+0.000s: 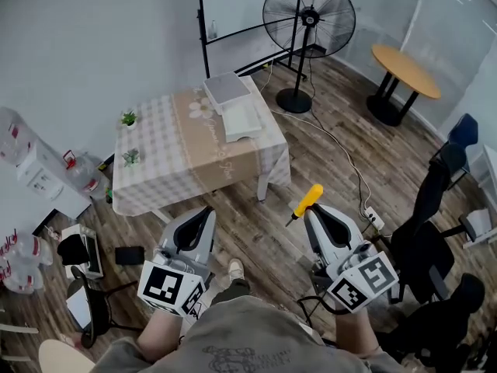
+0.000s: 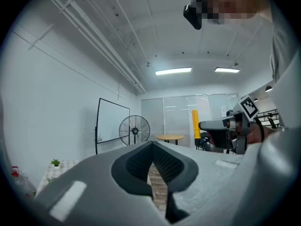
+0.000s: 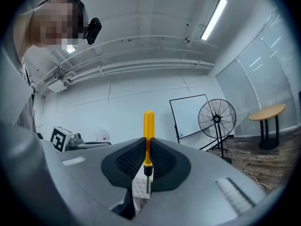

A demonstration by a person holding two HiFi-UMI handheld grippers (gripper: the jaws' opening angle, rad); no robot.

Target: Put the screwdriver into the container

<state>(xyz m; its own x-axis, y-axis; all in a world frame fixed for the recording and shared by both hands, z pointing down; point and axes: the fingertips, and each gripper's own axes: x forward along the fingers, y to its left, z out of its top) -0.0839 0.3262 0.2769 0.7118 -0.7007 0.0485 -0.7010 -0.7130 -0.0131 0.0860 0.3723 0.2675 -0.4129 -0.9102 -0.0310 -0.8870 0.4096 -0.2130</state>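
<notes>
My right gripper (image 1: 313,210) is shut on a yellow-handled screwdriver (image 1: 307,201), held above the wooden floor. In the right gripper view the screwdriver (image 3: 148,136) stands between the jaws, handle outward and metal tip toward the camera. My left gripper (image 1: 206,212) hangs beside it, shut and holding nothing; the left gripper view shows its pads (image 2: 141,163) pressed together. The left gripper view also catches the screwdriver (image 2: 194,124) to its right. Two pale containers, a grey-topped box (image 1: 226,89) and a white one (image 1: 243,121), rest on the far right part of a table (image 1: 163,162), well ahead of both grippers.
The table wears a checked cloth with two small plants (image 1: 129,119) at its left. A standing fan (image 1: 307,18), a whiteboard frame (image 1: 203,22), a round wooden table (image 1: 405,71), black chairs (image 1: 427,231) and a floor cable (image 1: 342,158) surround it. Clutter lies at the left (image 1: 78,251).
</notes>
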